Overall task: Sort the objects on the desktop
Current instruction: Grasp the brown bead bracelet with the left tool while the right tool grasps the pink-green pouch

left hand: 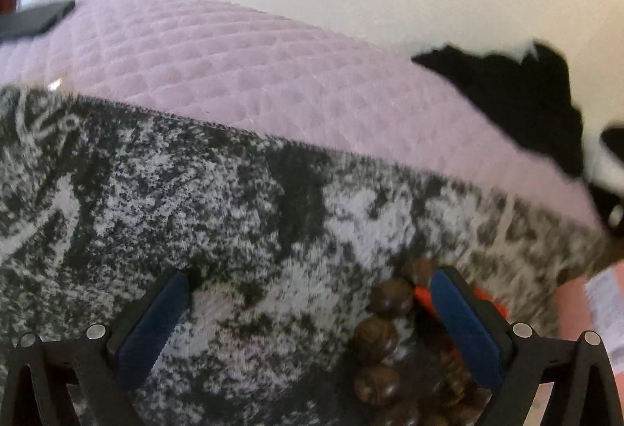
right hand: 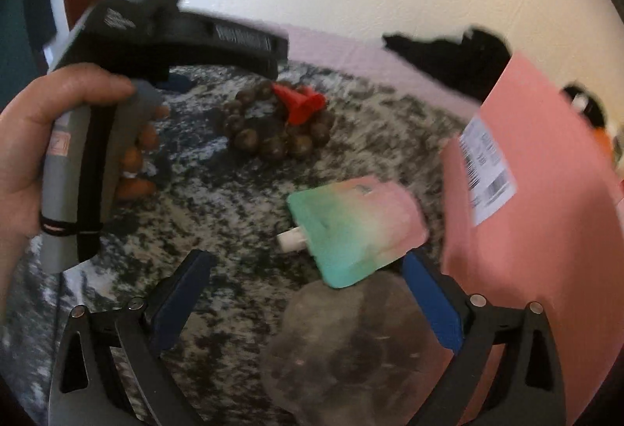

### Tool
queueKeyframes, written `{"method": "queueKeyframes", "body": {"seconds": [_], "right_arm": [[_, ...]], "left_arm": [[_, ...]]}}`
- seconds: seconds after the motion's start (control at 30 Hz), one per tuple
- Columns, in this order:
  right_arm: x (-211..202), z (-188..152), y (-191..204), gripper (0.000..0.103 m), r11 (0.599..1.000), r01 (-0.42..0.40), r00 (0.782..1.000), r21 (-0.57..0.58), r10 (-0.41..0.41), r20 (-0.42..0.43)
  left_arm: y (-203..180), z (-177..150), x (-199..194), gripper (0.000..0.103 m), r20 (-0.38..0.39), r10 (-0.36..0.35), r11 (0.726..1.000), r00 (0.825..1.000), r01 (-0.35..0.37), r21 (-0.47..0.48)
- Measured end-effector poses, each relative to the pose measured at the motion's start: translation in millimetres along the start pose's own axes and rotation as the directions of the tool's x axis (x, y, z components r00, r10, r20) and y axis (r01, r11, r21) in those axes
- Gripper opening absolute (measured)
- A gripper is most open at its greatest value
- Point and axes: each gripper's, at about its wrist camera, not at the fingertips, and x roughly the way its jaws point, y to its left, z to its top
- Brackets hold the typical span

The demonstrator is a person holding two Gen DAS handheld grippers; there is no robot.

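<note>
A string of brown wooden beads (left hand: 380, 338) with a red tassel (left hand: 423, 297) lies on a black-and-white speckled cloth (left hand: 195, 199). My left gripper (left hand: 312, 316) is open just above the cloth, its right finger (left hand: 464, 324) against the beads and tassel. In the right wrist view the same beads (right hand: 269, 131) and red tassel (right hand: 300, 102) lie farther back, with the left gripper's body (right hand: 175, 36) over them, held by a hand (right hand: 39, 137). My right gripper (right hand: 308, 293) is open over a green-to-pink gradient case (right hand: 357, 223) and a grey stone-like lump (right hand: 351, 344).
A pink box (right hand: 546, 231) with a white barcode label (right hand: 487, 172) stands at the right. A quilted lilac mat (left hand: 241, 75) lies behind the cloth, against a white wall. A black-and-white plush shape (left hand: 518, 90) sits at the back right.
</note>
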Motion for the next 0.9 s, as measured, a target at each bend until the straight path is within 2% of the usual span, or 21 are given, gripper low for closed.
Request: {"method": "queueKeyframes", "body": {"seconds": [0.1, 0.2, 0.27, 0.37, 0.4, 0.43, 0.47, 0.53, 0.6, 0.67, 0.77, 0.9], "right_arm": [[5.6, -0.2, -6.1, 0.101, 0.999, -0.02, 1.0, 0.043, 0.02, -0.006], [7.5, -0.9, -4.4, 0.101, 0.999, -0.011, 1.0, 0.051, 0.011, 0.004], [9.8, -1.8, -3.6, 0.101, 0.999, -0.006, 1.0, 0.054, 0.005, 0.015], [16.0, -4.3, -2.1, 0.101, 0.999, 0.009, 0.999, 0.043, -0.011, 0.038], [18.3, -4.9, -1.8, 0.101, 0.999, 0.015, 0.999, 0.041, -0.016, 0.046], [19.3, -4.9, -3.1, 0.101, 0.999, 0.008, 0.999, 0.051, -0.011, 0.054], [18.4, -3.9, -6.5, 0.101, 0.997, -0.015, 0.998, 0.077, 0.011, 0.06], [16.5, -2.0, -13.3, 0.101, 0.99, -0.063, 0.996, 0.128, 0.053, 0.075], [14.7, 0.3, -21.2, 0.1, 0.976, -0.116, 0.991, 0.184, 0.101, 0.089], [13.1, 4.5, -32.8, 0.1, 0.948, -0.191, 0.98, 0.256, 0.172, 0.096], [10.8, 10.4, -43.9, 0.1, 0.903, -0.257, 0.966, 0.345, 0.23, 0.117], [22.7, 18.5, -59.5, 0.099, 0.806, -0.318, 0.948, 0.499, 0.279, 0.153]], "left_arm": [[-20.9, -1.7, 4.9, 0.102, -0.046, -0.056, 0.997, 0.997, 0.059, 0.057], [-50.0, -10.4, 12.9, 0.102, -0.072, -0.046, 0.988, 0.996, 0.056, 0.147], [-70.9, -18.6, 21.4, 0.102, -0.071, 0.009, 0.976, 0.997, 0.006, 0.217], [-90.9, -30.3, 36.1, 0.101, -0.033, 0.13, 0.939, 0.991, -0.112, 0.326], [-92.2, -32.1, 36.3, 0.098, -0.016, 0.144, 0.935, 0.99, -0.13, 0.331], [-90.5, -30.4, 31.5, 0.081, -0.007, 0.128, 0.941, 0.992, -0.12, 0.317], [-88.2, -28.0, 25.5, 0.045, 0.001, 0.106, 0.948, 0.994, -0.101, 0.301], [-73.5, -21.2, 16.0, 0.025, -0.016, 0.023, 0.973, 1.0, -0.019, 0.231], [-56.1, -20.0, 9.9, 0.02, -0.018, -0.017, 0.981, 1.0, 0.02, 0.195], [-39.4, -23.7, 3.0, 0.019, -0.002, -0.02, 0.983, 1.0, 0.02, 0.18], [-2.1, -31.8, -11.4, 0.019, 0.009, -0.076, 0.994, 0.997, 0.075, 0.085], [31.5, -44.2, -22.8, 0.019, 0.019, -0.104, 0.994, 0.994, 0.104, 0.04]]}}
